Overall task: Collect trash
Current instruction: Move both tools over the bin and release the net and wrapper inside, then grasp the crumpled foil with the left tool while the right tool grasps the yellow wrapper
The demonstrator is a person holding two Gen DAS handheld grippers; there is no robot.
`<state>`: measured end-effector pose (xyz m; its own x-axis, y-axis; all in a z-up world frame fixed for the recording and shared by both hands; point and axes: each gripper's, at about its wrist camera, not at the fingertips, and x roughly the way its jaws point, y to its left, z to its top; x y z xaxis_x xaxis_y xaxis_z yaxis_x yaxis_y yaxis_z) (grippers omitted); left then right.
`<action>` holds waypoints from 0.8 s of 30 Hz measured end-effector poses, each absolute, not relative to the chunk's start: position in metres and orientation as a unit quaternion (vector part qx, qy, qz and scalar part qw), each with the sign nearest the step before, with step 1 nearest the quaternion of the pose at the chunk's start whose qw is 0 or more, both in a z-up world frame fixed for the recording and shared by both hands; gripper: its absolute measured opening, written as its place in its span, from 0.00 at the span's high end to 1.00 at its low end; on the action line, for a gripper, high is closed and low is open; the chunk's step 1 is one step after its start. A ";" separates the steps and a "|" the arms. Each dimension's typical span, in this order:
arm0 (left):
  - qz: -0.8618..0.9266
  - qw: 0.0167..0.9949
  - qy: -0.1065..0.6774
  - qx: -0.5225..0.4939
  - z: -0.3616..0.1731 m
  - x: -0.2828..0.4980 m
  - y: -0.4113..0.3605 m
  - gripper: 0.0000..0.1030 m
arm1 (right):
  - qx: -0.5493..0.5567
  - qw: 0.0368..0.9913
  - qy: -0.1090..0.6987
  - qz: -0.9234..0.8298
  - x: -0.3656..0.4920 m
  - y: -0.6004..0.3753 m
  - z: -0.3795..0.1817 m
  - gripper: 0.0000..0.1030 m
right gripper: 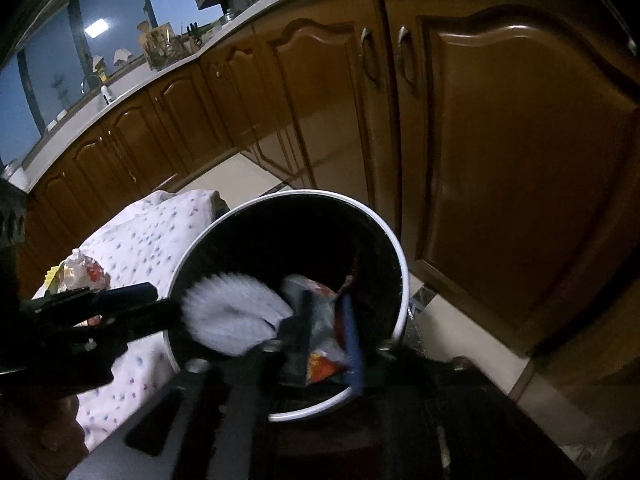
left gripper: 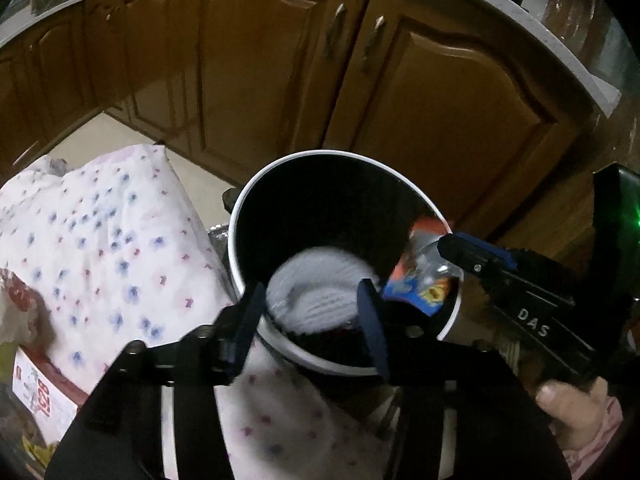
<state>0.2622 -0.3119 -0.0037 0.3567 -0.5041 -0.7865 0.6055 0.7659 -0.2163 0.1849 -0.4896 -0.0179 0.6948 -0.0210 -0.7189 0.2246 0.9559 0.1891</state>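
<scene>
Fingers of the left gripper [left gripper: 316,320], matte black with dark blue pads, stand apart over the near rim of the bin [left gripper: 248,208]; a crumpled white paper wad [left gripper: 316,284], blurred, sits between them, though contact cannot be told. Just right, the right gripper [right gripper: 324,340] has its jaws apart around a glossy, crinkled snack wrapper [right gripper: 320,320] inside the bin's mouth. Round, white-rimmed and dark inside, the bin stands beside a soft cloth [left gripper: 100,240] dotted with small flowers. Beyond are glossy brown cabinet doors [left gripper: 260,60] with arched panels and metal handles.
</scene>
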 end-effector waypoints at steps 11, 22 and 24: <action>-0.321 0.840 0.437 0.000 0.004 0.238 -0.248 0.45 | 0.162 0.921 0.352 -0.048 0.163 -0.476 -0.008 0.55; -0.258 0.876 0.406 -0.048 0.006 0.196 -0.141 0.43 | 0.216 0.922 0.320 0.012 0.135 -0.415 -0.010 0.35; -0.242 0.882 0.400 -0.055 0.007 0.191 -0.120 0.41 | 0.217 0.922 0.320 0.026 0.133 -0.402 -0.010 0.34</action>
